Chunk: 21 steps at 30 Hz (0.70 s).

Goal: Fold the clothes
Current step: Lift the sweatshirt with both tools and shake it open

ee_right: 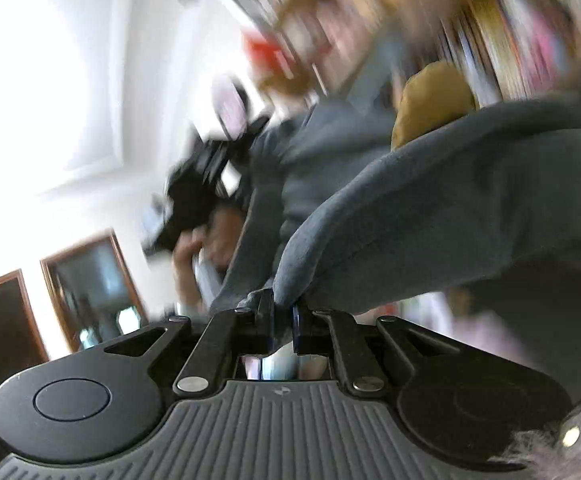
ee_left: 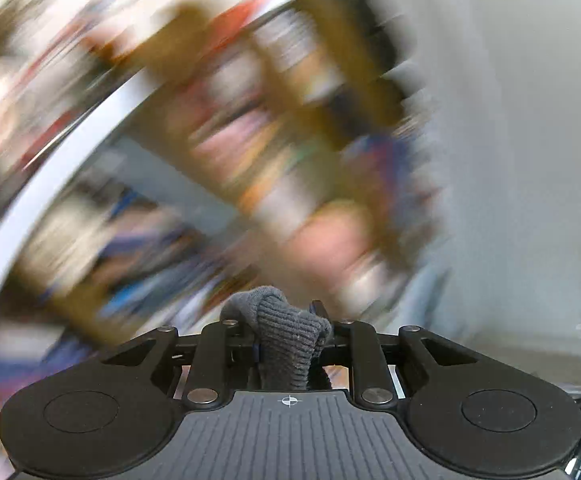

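Right wrist view: I have the grey sweatshirt [ee_right: 430,208] hanging between my grippers, right gripper [ee_right: 284,320] clenched on its near edge, left gripper [ee_left: 286,340] grasping a ribbed cuff [ee_left: 286,344]; I'd keep both level and taut before laying it flat

Everything behind was smeared with motion blur. In the left wrist view a brown bookshelf [ee_left: 274,120] ran tilted across the frame, its shelves crammed with blurred pink, white and blue shapes, and a plain white wall [ee_left: 522,120] filled the right side. In the right wrist view a bright white wall [ee_right: 50,80] glared at left, two brown-framed windows [ee_right: 90,284] sat low beside it, something red [ee_right: 266,52] flashed above, and a mustard-yellow rounded thing [ee_right: 430,100] sat before streaky coloured shelves.
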Motion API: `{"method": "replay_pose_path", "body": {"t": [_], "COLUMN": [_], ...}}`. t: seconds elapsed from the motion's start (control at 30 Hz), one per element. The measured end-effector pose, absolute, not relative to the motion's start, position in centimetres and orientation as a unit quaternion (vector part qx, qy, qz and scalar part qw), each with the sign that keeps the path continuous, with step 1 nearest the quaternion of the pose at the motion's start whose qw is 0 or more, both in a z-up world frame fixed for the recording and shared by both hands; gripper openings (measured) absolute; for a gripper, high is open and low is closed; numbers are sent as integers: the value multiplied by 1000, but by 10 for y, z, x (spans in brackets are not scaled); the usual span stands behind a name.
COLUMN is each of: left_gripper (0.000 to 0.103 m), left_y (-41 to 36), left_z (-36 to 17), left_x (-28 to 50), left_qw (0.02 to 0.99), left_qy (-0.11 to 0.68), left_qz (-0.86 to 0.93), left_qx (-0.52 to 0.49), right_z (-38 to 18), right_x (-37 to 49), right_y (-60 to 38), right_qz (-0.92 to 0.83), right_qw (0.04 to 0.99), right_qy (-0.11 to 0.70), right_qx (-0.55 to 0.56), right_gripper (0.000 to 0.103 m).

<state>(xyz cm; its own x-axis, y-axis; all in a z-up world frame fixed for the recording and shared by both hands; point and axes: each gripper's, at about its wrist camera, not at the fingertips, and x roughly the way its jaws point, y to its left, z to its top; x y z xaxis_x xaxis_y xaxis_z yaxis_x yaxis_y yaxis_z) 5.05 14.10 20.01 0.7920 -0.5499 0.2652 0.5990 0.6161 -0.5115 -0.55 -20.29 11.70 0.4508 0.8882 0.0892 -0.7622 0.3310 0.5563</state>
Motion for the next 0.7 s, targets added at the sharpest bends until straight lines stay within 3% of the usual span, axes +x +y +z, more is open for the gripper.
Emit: {"method": "replay_pose_path", "body": {"t": [0.1, 0.23, 0.4, 0.63, 0.7], "left_gripper": [21, 22, 22, 22, 25], "left_y": [152, 165, 207, 237, 243], "left_z": [128, 52, 30, 51, 55], "left_x": [78, 91, 101, 116, 120], "left_qw": [936, 956, 951, 966, 969], "left_qy": [83, 170, 189, 143, 126], "left_qz": [-238, -168, -107, -26, -5], "left_qx": [-245, -171, -219, -214, -214], "right_z": [62, 3, -14, -24, -26], "right_x": [6, 18, 34, 8, 0], "right_y": [-155, -105, -82, -109, -126], "right_qz": [495, 472, 481, 473, 462], "right_qw": [791, 755, 739, 748, 758], "right_qy": [256, 389, 415, 411, 405], "right_qx": [253, 234, 222, 220, 221], "right_gripper": [8, 8, 9, 26, 26]}}
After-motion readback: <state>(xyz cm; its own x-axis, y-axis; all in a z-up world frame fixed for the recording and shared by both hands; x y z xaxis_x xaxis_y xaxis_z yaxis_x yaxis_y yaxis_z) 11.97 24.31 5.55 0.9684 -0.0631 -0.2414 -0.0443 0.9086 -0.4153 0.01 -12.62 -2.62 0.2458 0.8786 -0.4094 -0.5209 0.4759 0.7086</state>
